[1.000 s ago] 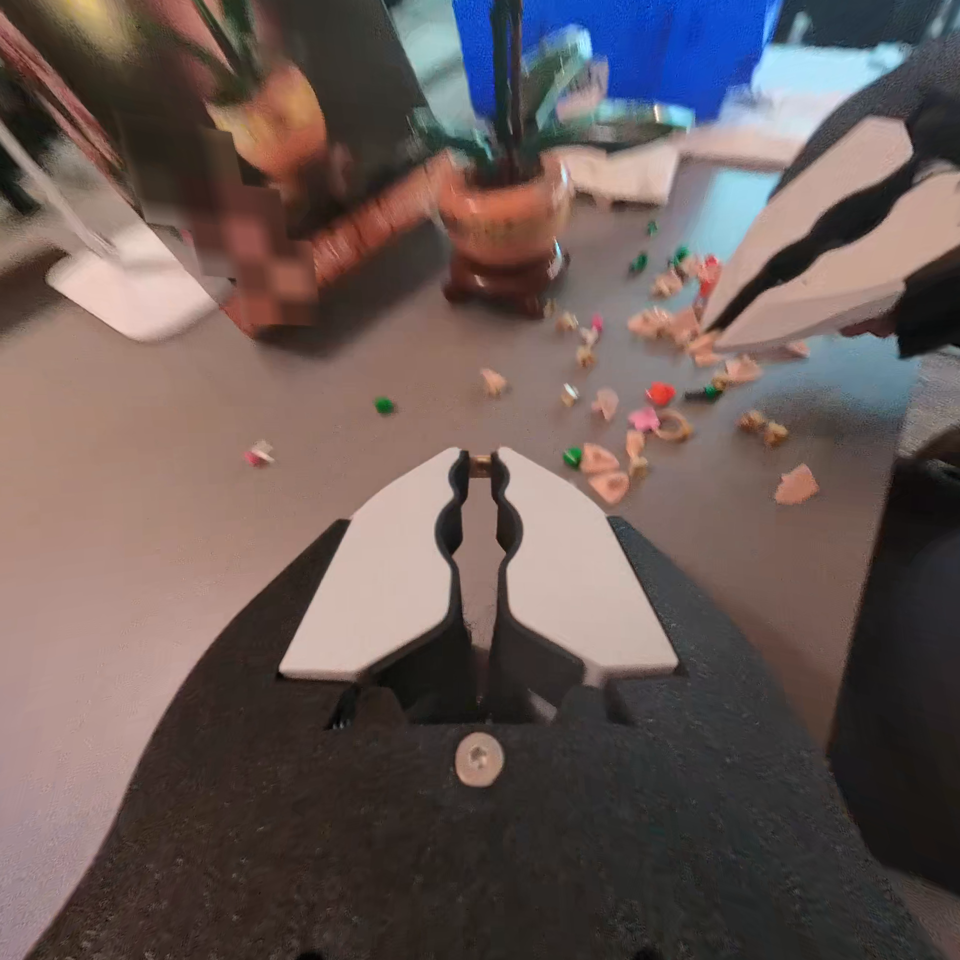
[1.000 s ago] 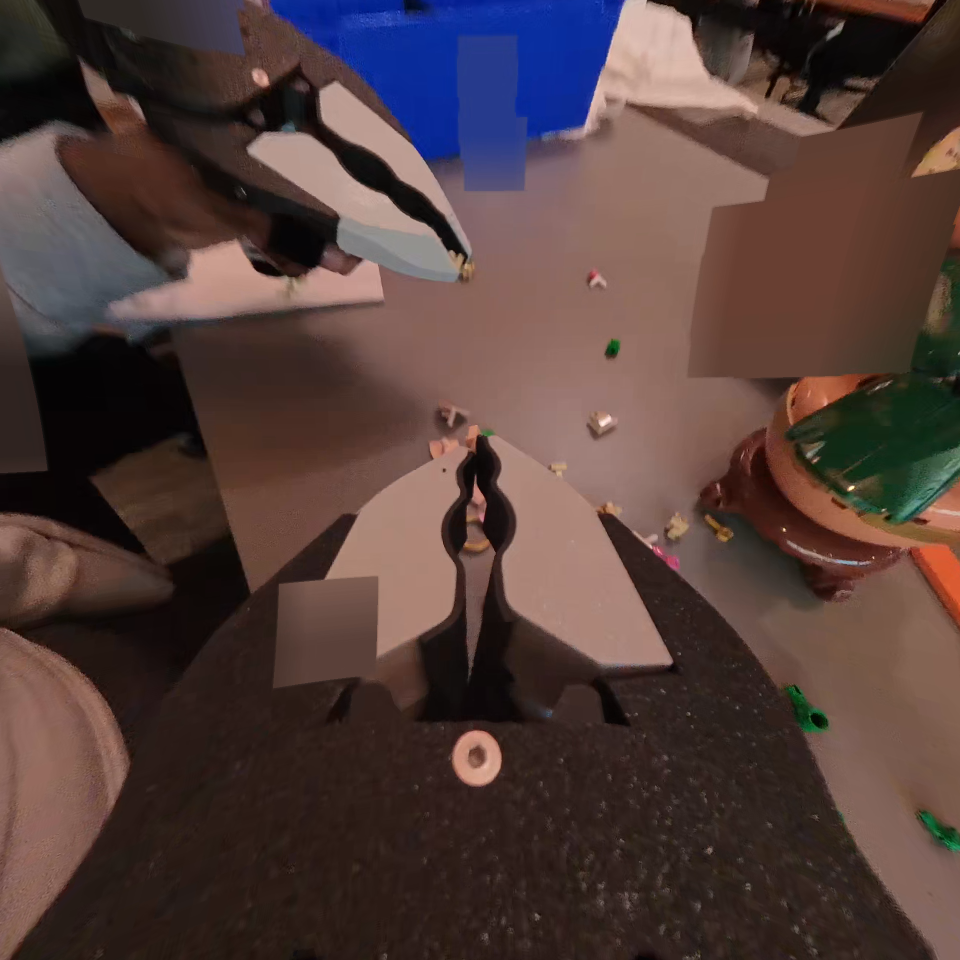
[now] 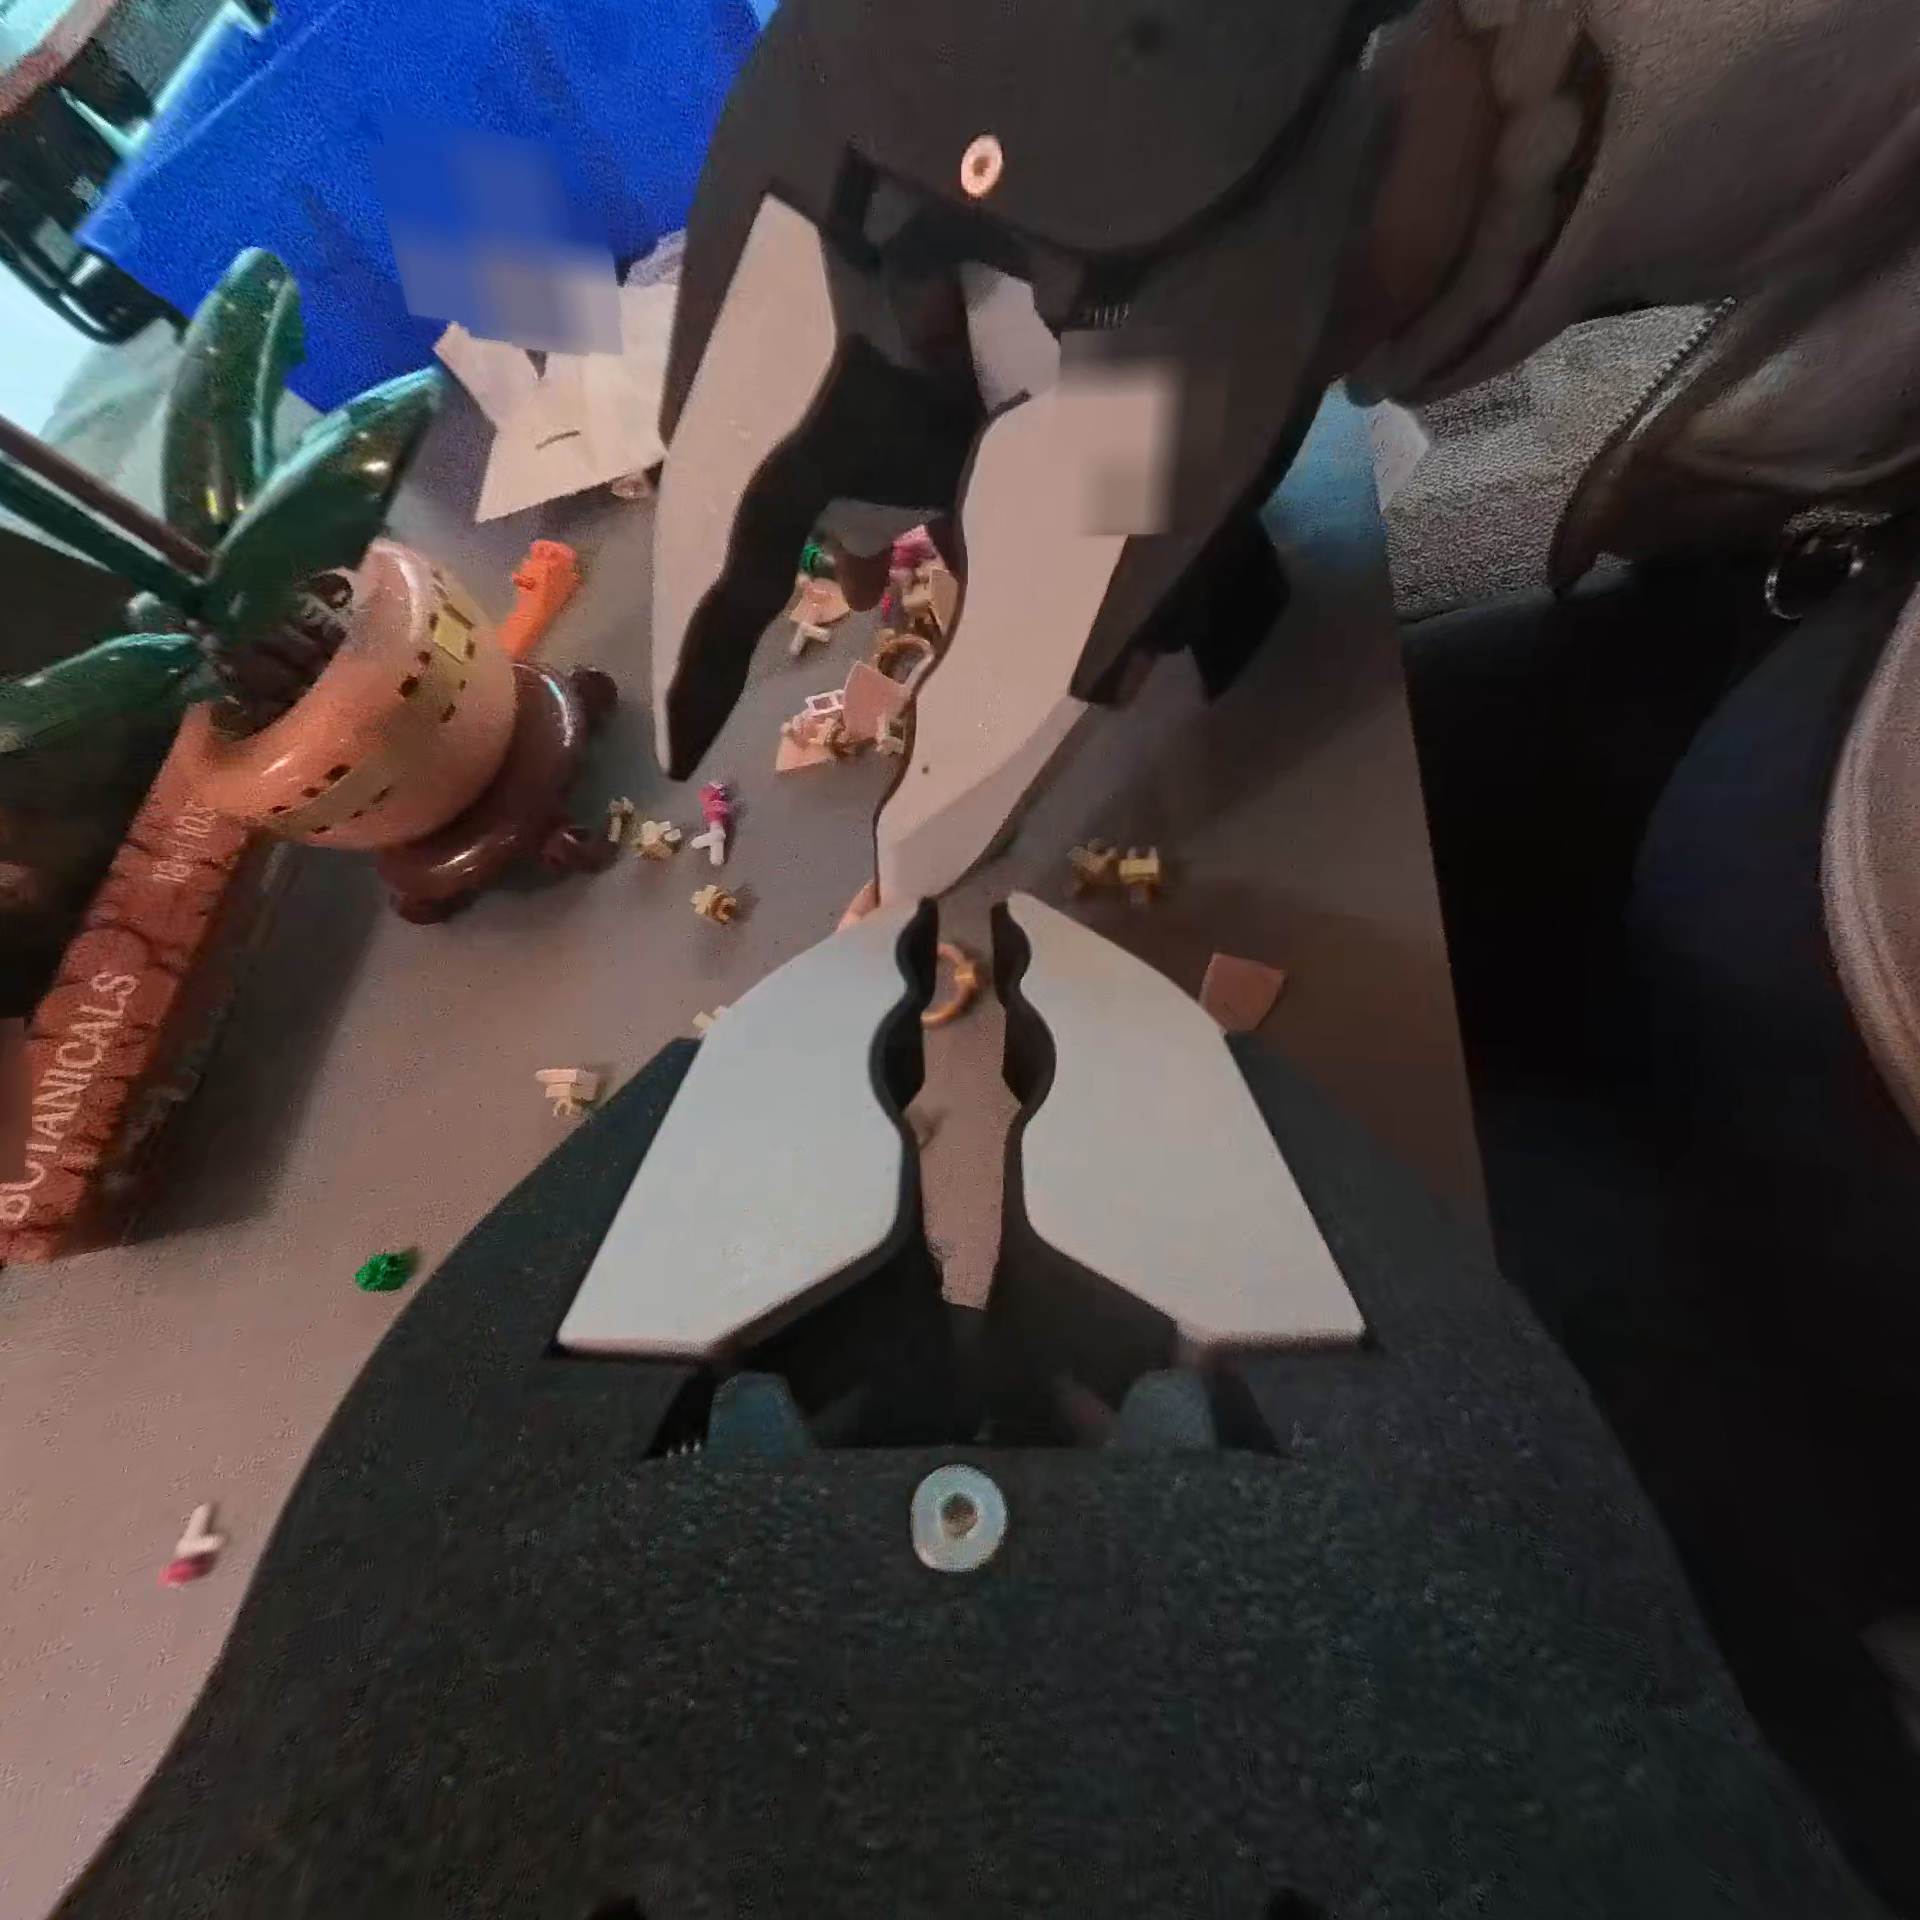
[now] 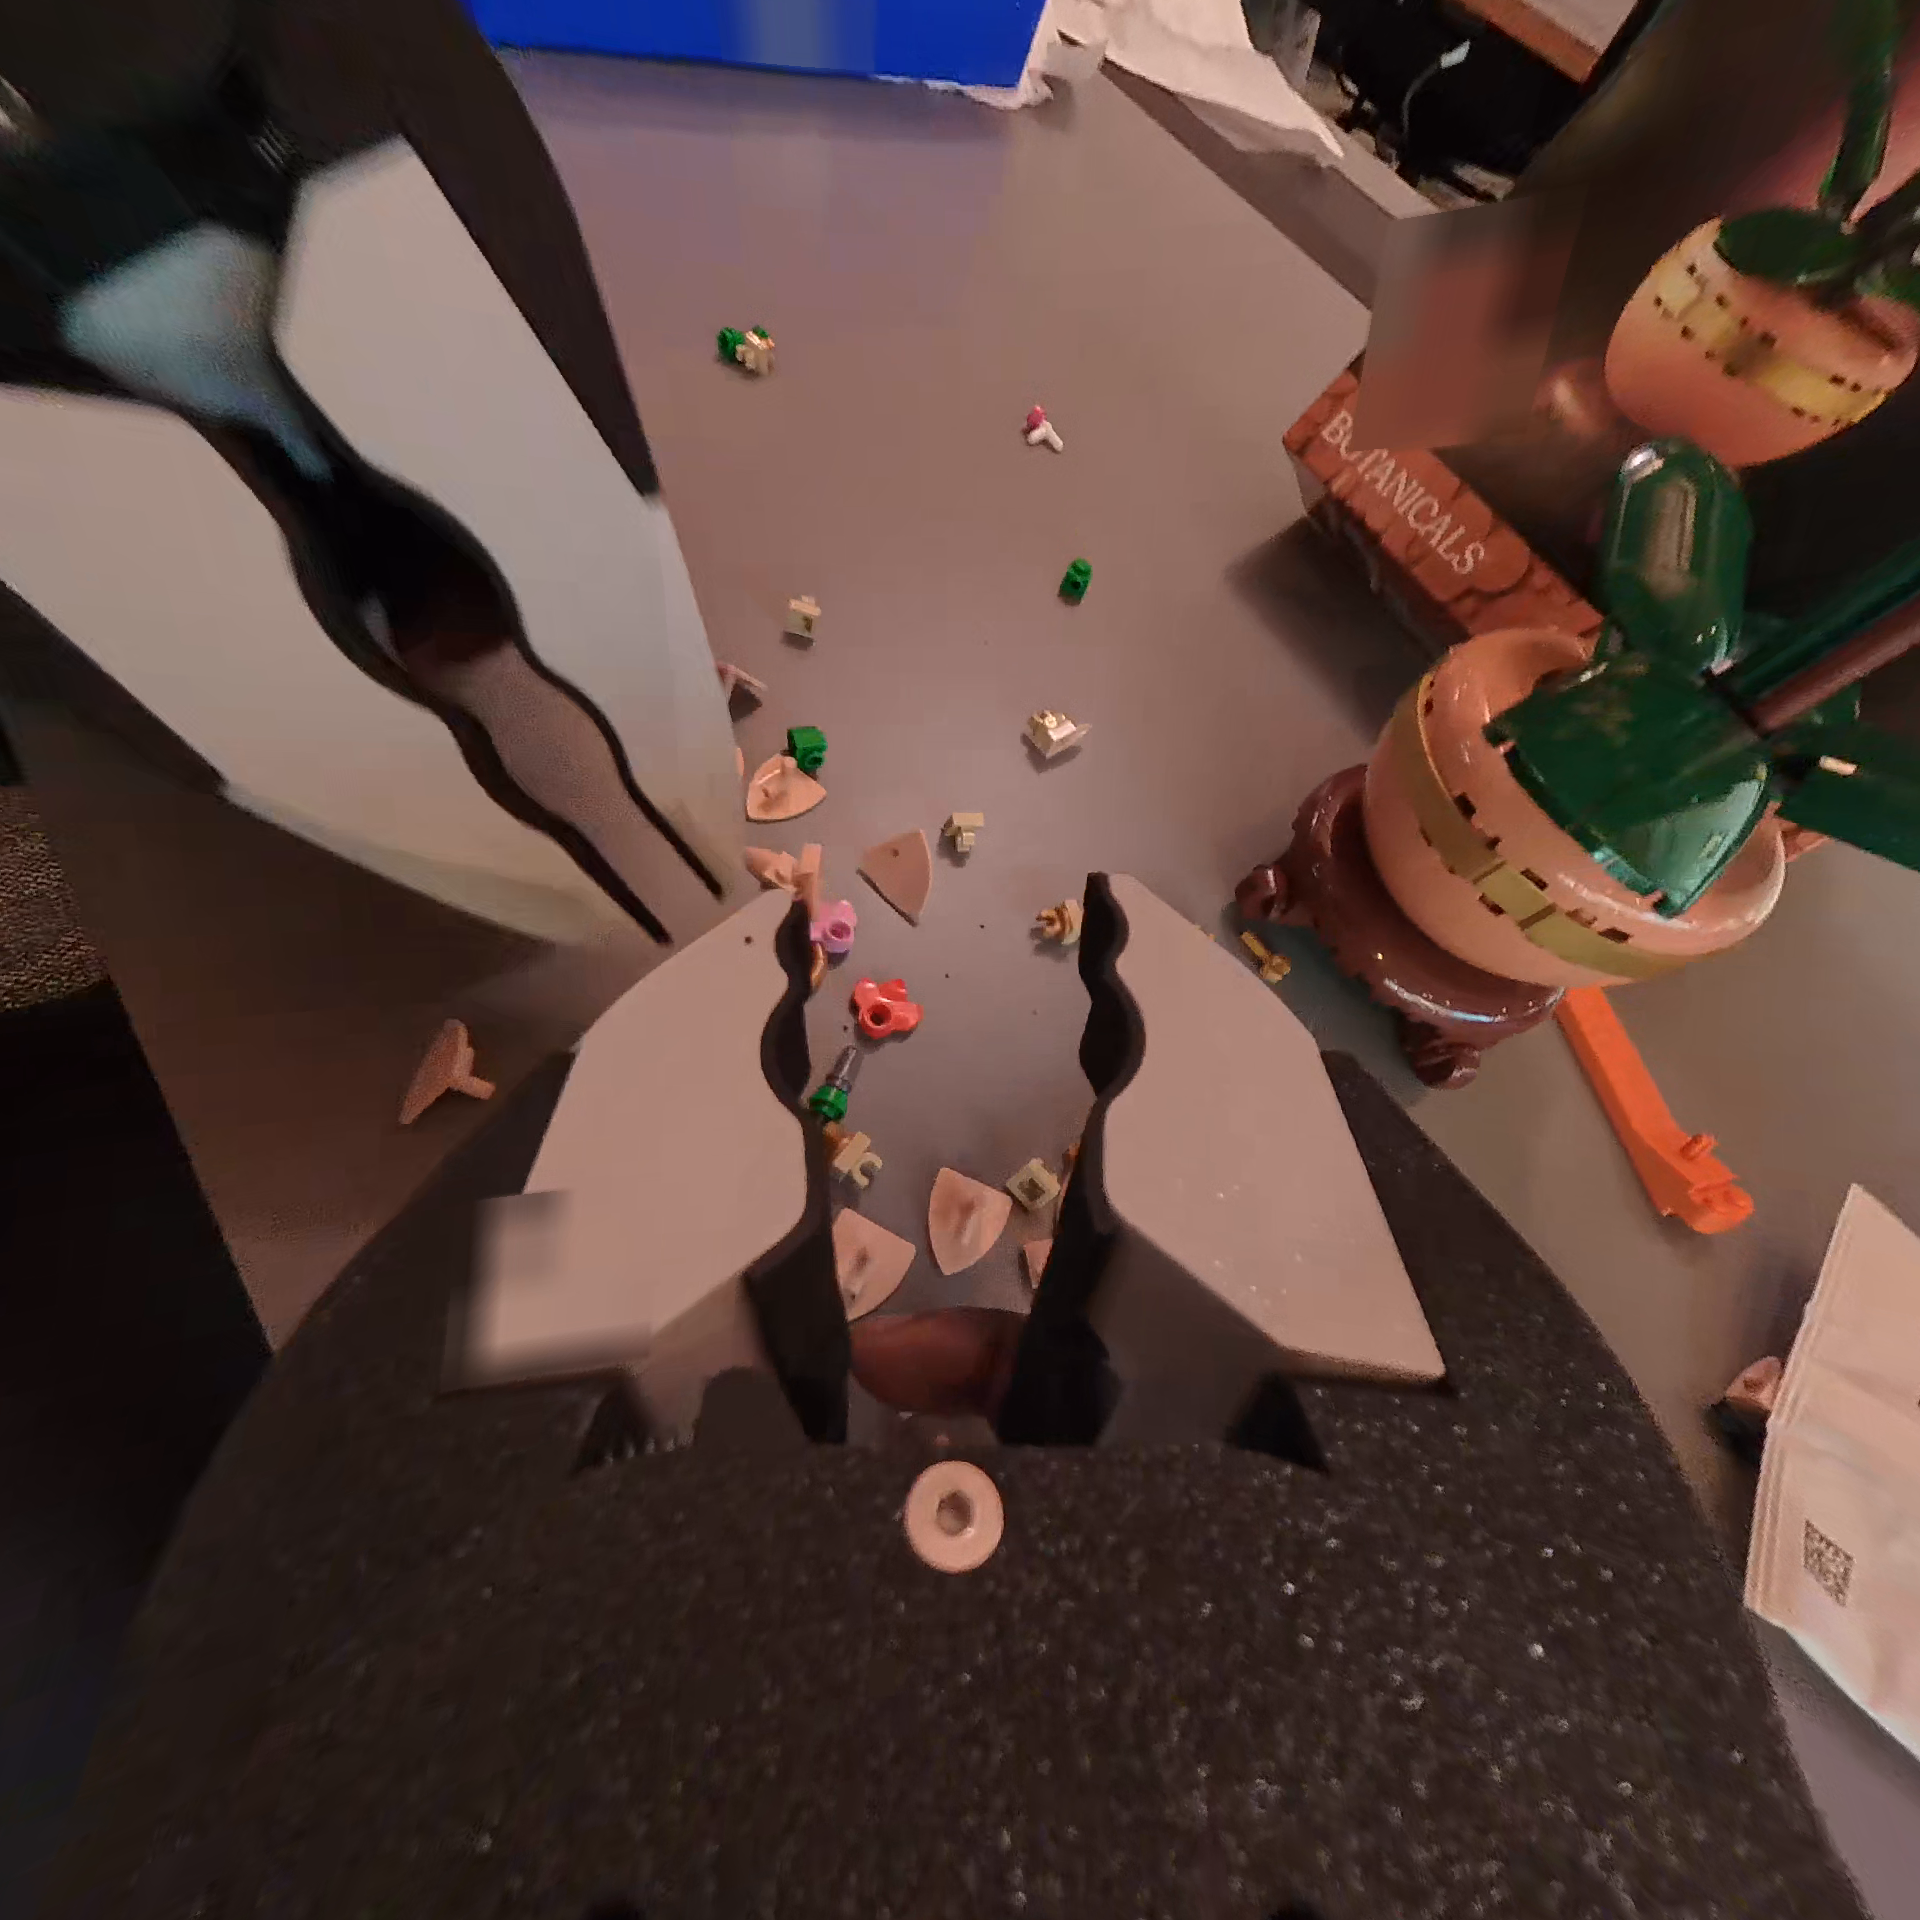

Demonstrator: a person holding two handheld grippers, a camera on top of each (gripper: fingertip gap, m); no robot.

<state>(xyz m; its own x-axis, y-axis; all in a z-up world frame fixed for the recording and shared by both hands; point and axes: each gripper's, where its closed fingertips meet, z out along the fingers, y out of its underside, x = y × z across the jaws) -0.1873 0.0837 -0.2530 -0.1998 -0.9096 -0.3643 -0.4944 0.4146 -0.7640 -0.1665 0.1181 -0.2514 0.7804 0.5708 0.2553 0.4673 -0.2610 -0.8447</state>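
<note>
Small toy-brick pieces lie scattered on a grey table (image 4: pixel 935 260). My right gripper (image 4: pixel 940 899) is wide open just above them. A red flower piece (image 4: pixel 885 1006), a green stud on a pin (image 4: pixel 831 1091) and tan petal pieces (image 4: pixel 966 1216) lie between its fingers. A lilac flower piece (image 4: pixel 834 925) sits at its left fingertip. My left gripper (image 3: pixel 961 909) faces it tip to tip, jaws a narrow gap apart and nothing held. A gold ring (image 3: pixel 954 987) on the table shows through that gap. The right gripper (image 3: pixel 779 831) comes in from above; the left gripper (image 4: pixel 693 916) shows at upper left.
A brick-built plant pot (image 4: pixel 1558 883) stands right of the pieces and also shows in the left wrist view (image 3: pixel 384 717). Behind it is a brick-patterned box (image 4: pixel 1423 540). An orange tool (image 4: pixel 1642 1122), a white paper bag (image 4: pixel 1849 1455) and a blue bin (image 3: pixel 416 156) are nearby. The table edge (image 3: pixel 1434 935) borders a person's clothing. The left gripper is farther from the brick-built plant pot (image 4: pixel 1558 883), some 15 cm, than the right, some 8 cm. The left camera catches it too, in the left wrist view (image 3: pixel 441 609).
My left gripper has swung right to meet the right gripper; its jaws have parted slightly and the small tan piece at its tips is gone. My right gripper has opened wide.
</note>
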